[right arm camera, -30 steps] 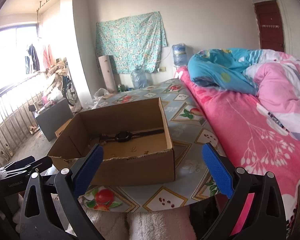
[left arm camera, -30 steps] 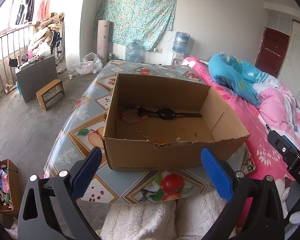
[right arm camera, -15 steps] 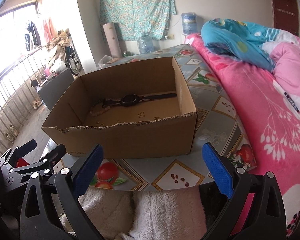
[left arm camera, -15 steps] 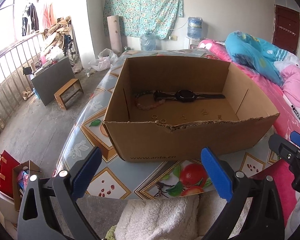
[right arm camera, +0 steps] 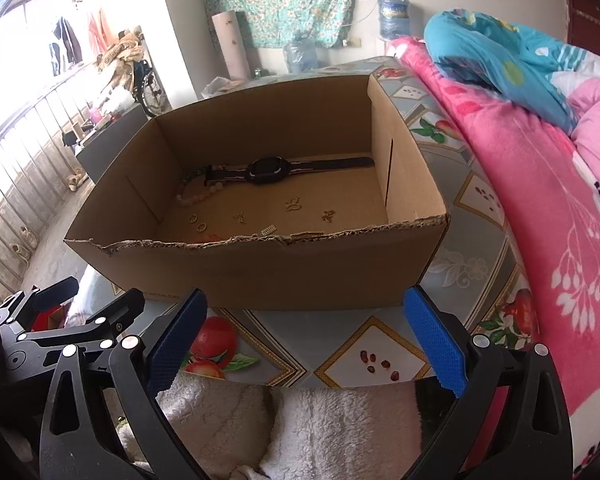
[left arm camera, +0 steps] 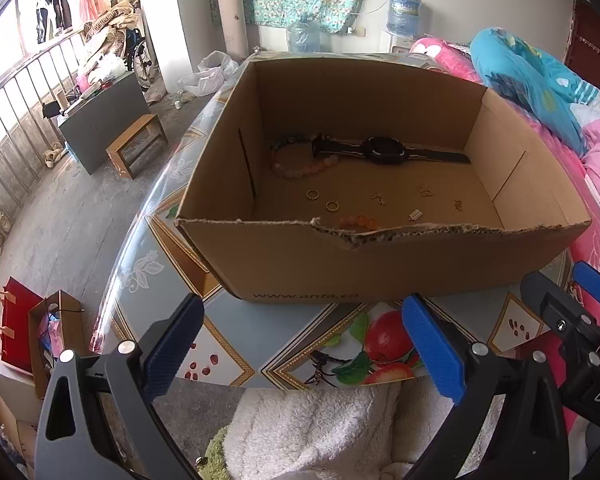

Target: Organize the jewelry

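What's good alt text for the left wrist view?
An open cardboard box on a fruit-print table holds a black watch, a bead bracelet and small gold pieces. The open left hand-held gripper is short of it.

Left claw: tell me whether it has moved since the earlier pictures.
Yes. The left claw has come forward and higher toward the brown cardboard box, which now looms larger, its floor showing more.

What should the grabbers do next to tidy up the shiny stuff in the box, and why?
Probably lift the left gripper over the torn front edge of the cardboard box and down toward the two small rings. Both it and the right gripper are open, empty and outside the box, while the watch, bead bracelet and small trinkets lie loose on its floor.
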Demonstrator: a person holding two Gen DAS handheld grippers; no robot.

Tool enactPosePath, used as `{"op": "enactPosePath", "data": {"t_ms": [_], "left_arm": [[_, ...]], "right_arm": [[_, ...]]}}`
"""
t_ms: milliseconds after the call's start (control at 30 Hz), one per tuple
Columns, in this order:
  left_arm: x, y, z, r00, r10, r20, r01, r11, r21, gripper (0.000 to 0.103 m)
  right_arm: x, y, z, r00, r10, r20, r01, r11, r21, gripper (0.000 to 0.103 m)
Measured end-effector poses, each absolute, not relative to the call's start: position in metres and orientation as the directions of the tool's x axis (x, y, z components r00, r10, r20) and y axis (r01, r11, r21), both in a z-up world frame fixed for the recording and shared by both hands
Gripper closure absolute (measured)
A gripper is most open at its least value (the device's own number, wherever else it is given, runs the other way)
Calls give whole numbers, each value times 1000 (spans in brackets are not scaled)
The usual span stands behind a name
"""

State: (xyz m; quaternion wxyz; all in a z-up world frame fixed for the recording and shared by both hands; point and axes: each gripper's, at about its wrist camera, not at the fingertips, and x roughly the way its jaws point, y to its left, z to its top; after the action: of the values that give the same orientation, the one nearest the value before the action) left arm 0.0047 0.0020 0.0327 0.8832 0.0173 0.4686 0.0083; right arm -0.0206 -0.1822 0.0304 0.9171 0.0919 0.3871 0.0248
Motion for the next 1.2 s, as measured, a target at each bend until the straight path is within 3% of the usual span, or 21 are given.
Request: {"op": "enactPosePath", "data": {"t_ms": [1200], "left_arm": [[12, 1, 32, 558, 35, -829, 0, 999, 42, 6]], "right_arm": [[-5, -178, 24, 668, 91, -739, 33, 988, 151, 8]]}}
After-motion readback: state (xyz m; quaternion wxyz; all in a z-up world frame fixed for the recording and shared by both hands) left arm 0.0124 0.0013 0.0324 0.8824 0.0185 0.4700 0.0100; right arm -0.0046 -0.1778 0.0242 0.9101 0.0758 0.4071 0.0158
